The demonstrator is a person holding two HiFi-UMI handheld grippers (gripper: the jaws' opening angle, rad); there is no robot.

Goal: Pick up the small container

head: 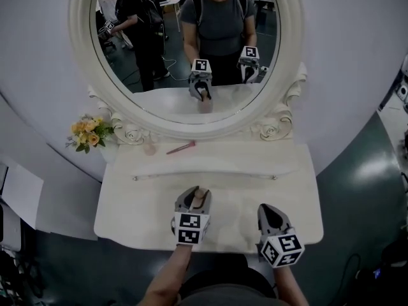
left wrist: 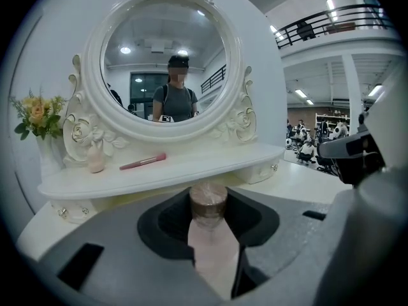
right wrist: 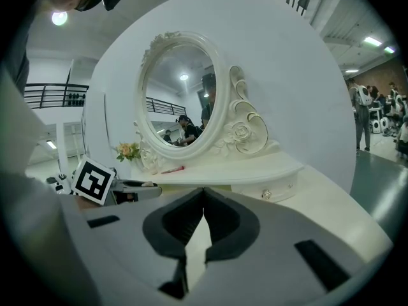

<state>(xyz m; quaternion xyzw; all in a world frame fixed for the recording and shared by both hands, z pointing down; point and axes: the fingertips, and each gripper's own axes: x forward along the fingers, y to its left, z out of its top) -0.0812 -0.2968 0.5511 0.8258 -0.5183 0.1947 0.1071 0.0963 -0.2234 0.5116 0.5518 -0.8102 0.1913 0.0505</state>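
- Dressing table top (head: 127,203), white and bare at the front, stands under an oval mirror (head: 167,104). Head view: my left gripper (head: 196,194) sits near the front edge with the small container (head: 200,199) between its jaws. My right gripper (head: 268,210) is beside it, further right.
- Left gripper view: both pads press the container's pale body. Its brown cap is uppermost and its long axis upright. I cannot tell whether the base is off the top. A pink brush (left wrist: 143,162) and flowers (left wrist: 37,113) sit well apart from it, on the raised shelf.
- Right gripper view: jaw tips meet, nothing between them. In my judgement the lift falls to the left, straight up.
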